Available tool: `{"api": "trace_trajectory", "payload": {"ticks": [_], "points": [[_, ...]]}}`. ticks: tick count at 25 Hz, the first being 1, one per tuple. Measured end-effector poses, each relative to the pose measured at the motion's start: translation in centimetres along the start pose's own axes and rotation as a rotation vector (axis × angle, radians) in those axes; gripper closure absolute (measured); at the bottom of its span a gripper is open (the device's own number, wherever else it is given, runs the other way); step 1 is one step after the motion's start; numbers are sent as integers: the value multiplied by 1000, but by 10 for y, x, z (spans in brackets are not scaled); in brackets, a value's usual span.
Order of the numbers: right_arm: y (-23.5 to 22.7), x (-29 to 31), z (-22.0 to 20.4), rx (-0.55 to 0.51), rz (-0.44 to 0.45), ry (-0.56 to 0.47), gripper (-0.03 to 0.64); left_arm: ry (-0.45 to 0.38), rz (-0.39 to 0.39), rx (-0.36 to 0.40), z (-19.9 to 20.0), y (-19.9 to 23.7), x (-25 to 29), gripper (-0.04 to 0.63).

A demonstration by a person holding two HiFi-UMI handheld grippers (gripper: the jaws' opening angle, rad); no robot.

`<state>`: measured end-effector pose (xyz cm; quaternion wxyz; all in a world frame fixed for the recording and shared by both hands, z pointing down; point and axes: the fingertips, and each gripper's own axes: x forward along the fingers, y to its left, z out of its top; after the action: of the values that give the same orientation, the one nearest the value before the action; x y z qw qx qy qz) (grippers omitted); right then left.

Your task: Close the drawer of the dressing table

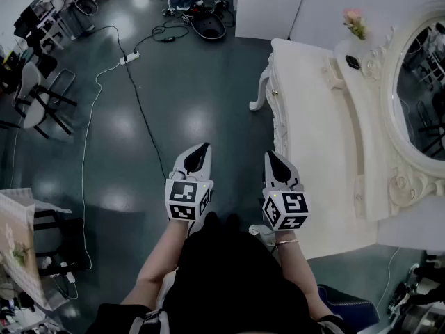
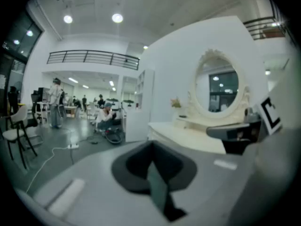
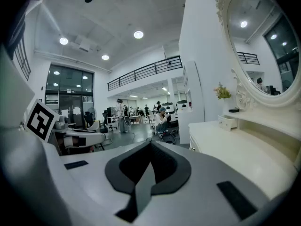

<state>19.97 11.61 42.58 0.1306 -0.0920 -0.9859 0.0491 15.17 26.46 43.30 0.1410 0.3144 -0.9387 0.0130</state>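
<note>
The white dressing table [image 1: 316,138] with its oval mirror [image 1: 421,96] stands to my right. Its carved front edge [image 1: 279,127] faces the floor, and from above no drawer juts out of it. A small knob [image 3: 192,148] shows on that front in the right gripper view. My left gripper [image 1: 203,149] is held level over the floor, left of the table, its jaws together on nothing. My right gripper [image 1: 271,156] hovers just beside the table's front edge, jaws also together and empty. Neither gripper touches the table [image 2: 188,135].
A pink flower [image 1: 355,23] and a small black object [image 1: 352,62] sit on the tabletop's far end. A power strip with cables [image 1: 129,58] lies on the dark floor. Chairs [image 1: 38,103] stand at the left, a white cabinet [image 1: 268,5] beyond the table.
</note>
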Motion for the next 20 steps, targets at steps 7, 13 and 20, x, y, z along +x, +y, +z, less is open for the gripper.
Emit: {"api": "trace_trajectory", "payload": {"ticks": [7, 13, 20], "points": [[-1, -1, -1, 10, 6, -2, 614, 3, 5, 6, 0, -2, 0, 588], [-10, 1, 3, 14, 8, -19, 612, 2, 10, 13, 0, -6, 6, 588], [-22, -1, 2, 27, 13, -23, 612, -14, 28, 20, 5, -11, 12, 588]]}}
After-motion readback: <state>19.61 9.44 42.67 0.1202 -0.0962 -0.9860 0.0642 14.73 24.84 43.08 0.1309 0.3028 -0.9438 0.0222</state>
